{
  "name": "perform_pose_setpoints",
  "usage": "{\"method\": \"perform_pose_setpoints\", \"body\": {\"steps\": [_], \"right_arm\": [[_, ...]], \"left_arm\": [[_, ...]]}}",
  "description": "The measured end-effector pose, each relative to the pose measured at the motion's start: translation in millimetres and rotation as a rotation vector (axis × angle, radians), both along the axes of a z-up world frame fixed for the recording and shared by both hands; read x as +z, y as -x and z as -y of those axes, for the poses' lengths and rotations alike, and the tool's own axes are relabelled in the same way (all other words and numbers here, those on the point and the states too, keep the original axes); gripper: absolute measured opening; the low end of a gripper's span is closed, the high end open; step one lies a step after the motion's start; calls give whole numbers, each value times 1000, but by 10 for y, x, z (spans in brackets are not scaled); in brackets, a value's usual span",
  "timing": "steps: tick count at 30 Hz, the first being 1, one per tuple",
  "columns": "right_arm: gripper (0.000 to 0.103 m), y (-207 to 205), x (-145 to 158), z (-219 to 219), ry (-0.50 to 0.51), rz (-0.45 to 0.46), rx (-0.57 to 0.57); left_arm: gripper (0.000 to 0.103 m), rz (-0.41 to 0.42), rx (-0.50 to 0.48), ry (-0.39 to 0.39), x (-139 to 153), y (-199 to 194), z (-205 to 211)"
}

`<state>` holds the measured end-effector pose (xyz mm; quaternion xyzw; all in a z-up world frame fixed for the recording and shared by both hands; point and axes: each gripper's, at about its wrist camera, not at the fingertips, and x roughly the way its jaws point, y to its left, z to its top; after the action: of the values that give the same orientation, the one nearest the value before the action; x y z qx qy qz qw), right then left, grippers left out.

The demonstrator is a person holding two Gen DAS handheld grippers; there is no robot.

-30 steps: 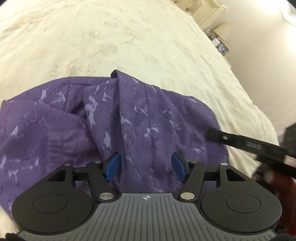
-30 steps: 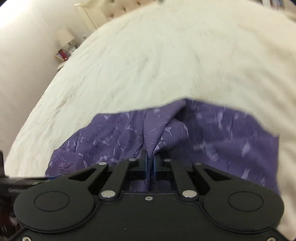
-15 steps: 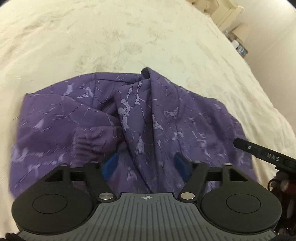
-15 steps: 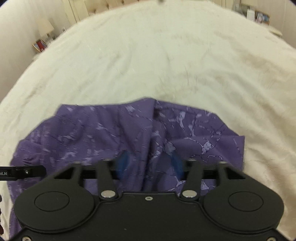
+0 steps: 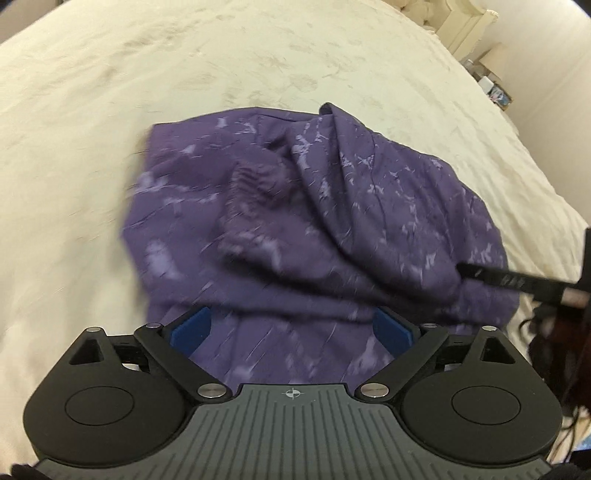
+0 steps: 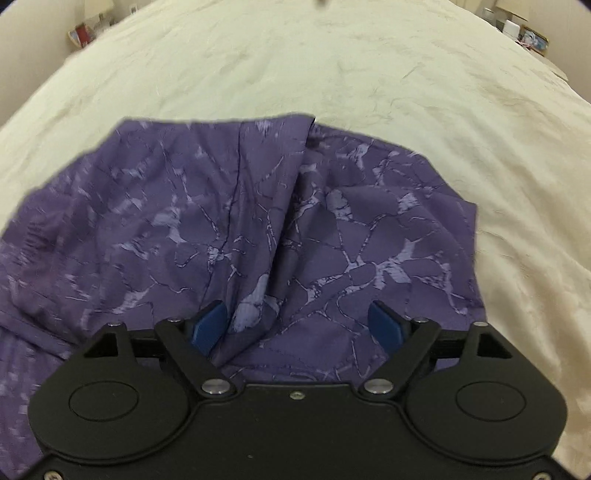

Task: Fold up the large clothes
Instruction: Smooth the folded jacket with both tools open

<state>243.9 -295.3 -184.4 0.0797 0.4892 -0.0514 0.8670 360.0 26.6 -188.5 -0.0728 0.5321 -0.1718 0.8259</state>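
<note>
A purple garment (image 5: pixel 332 221) with a pale crackle print lies bunched on a cream bedspread (image 5: pixel 184 74). It shows in the right wrist view as a rumpled heap (image 6: pixel 258 221) with a ridge down its middle. My left gripper (image 5: pixel 291 328) hovers over its near edge, jaws opening wide, blue pads apart and pressing on nothing. My right gripper (image 6: pixel 299 321) is over the near edge too, jaws opening; a fold of cloth lies loose beside its left pad (image 6: pixel 208 325). The right gripper's black finger (image 5: pixel 517 282) pokes in at the left wrist view's right edge.
The cream bedspread (image 6: pixel 369 74) stretches far beyond the garment on all sides. A pale headboard (image 5: pixel 465 22) and a bedside stand with small items (image 5: pixel 495 88) are at the far right. Another cluttered stand (image 6: pixel 85 33) sits at the far left in the right wrist view.
The right gripper, shut on a fold of the garment a second ago, has let it go and opened. The left gripper has widened and shifted, so the garment now appears further right and smaller.
</note>
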Motion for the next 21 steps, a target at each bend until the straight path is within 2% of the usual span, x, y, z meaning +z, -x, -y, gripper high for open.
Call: {"method": "perform_pose_setpoints", "body": {"steps": [2,5,8,13,21], "right_arm": [[87,142,128,63,-35,45,4],[94,407,299,139,-69,100,18],[95,694,398,180,-98,123,27],[97,1220,424,265,-140,86,48],[97,1953,240,462,-202,-32,49]], "left_arm": [[103,11,7,-5,42,128,-114],[103,28,15,-19,90,336,-279],[103,30,24,-29,86,552,-454],[103,-10,39,-48,-28,888,-644],[103,-82,43,-83,-291,1340,-741]]}}
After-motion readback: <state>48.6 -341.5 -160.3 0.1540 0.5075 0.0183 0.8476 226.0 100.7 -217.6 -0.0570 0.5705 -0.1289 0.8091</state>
